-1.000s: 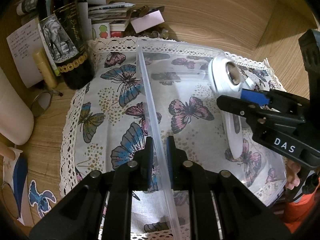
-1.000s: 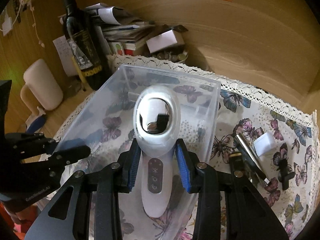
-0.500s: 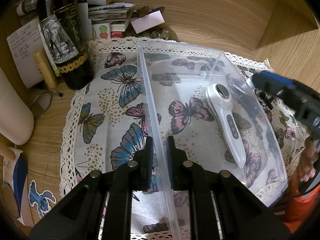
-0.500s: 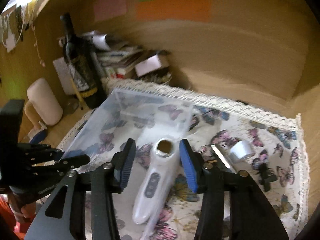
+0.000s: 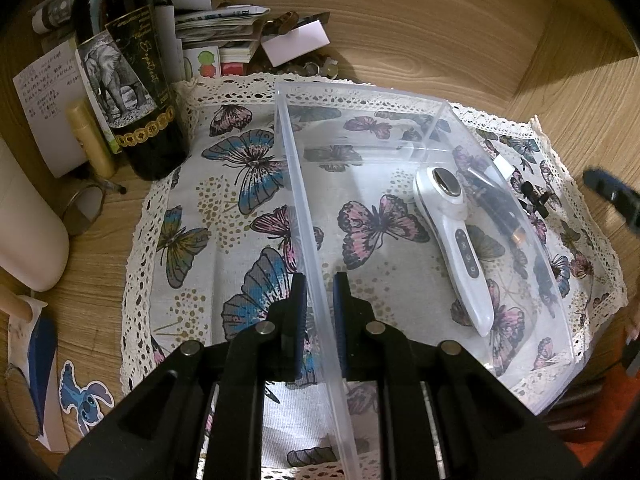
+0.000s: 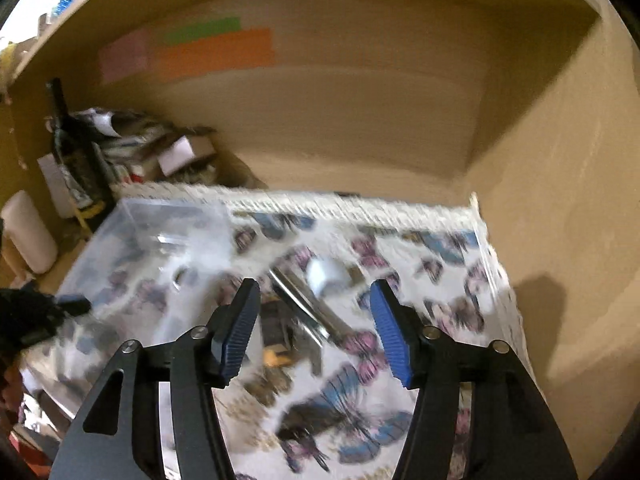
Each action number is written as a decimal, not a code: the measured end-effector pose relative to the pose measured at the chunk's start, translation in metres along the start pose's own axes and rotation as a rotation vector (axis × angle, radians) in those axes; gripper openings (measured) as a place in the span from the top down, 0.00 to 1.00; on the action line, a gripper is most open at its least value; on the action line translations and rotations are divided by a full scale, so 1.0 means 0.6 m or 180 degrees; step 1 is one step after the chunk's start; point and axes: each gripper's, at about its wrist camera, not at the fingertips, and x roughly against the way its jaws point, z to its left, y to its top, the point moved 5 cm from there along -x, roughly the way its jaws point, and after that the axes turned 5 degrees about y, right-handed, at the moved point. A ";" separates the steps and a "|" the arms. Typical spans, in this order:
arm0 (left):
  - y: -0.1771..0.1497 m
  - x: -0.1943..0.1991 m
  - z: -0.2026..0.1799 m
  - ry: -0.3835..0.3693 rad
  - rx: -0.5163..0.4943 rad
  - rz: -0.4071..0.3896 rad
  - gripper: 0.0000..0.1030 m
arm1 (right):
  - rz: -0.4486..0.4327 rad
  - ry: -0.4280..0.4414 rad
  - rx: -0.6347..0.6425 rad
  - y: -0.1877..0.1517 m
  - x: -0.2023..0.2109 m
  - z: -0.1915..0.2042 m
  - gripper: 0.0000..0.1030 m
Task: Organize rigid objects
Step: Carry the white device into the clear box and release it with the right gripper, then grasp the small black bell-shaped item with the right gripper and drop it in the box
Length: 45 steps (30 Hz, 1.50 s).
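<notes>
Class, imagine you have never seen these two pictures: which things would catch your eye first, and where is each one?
First, the clear bin on the butterfly cloth, its near wall pinched by the left gripper. Next, the white handheld device lying inside the bin by its right wall. Then the dark bottle standing left of the bin, and the right gripper, fingers opening with nothing between them, above the small items to the bin's right.
</notes>
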 end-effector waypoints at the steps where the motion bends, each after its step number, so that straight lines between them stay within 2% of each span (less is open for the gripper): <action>1: 0.000 0.000 0.000 0.0004 -0.0002 -0.0002 0.87 | 0.0063 0.0000 -0.0025 -0.011 -0.004 -0.005 0.47; 13: -0.002 -0.002 0.001 0.0016 -0.0015 0.0008 0.87 | 0.0686 0.0235 -0.0269 -0.138 -0.057 -0.003 0.48; 14: -0.003 -0.002 0.000 0.0018 -0.0018 0.0010 0.87 | 0.0714 0.0234 -0.0257 -0.144 -0.059 -0.002 0.52; 15: -0.003 -0.002 0.000 0.0018 -0.0020 0.0013 0.87 | 0.0719 0.0229 -0.0251 -0.148 -0.059 -0.001 0.62; 16: -0.004 -0.002 0.000 0.0017 -0.0023 0.0011 0.87 | 0.0741 0.0234 -0.0242 -0.152 -0.061 -0.001 0.68; 19: -0.005 -0.001 0.000 0.0018 -0.0019 0.0011 0.87 | 0.0706 0.0275 -0.0229 -0.154 -0.058 0.001 0.70; 25: -0.005 0.000 0.000 0.0009 -0.0008 0.0013 0.87 | 0.0526 0.0245 -0.0143 -0.134 -0.043 0.003 0.70; 35: -0.005 0.000 0.001 0.0011 -0.0012 0.0014 0.87 | 0.0106 0.0295 0.0053 -0.051 -0.026 0.026 0.70; 45: -0.004 0.000 0.000 0.0000 0.0022 0.0018 0.87 | -0.0181 0.0566 0.0343 0.035 -0.029 0.083 0.70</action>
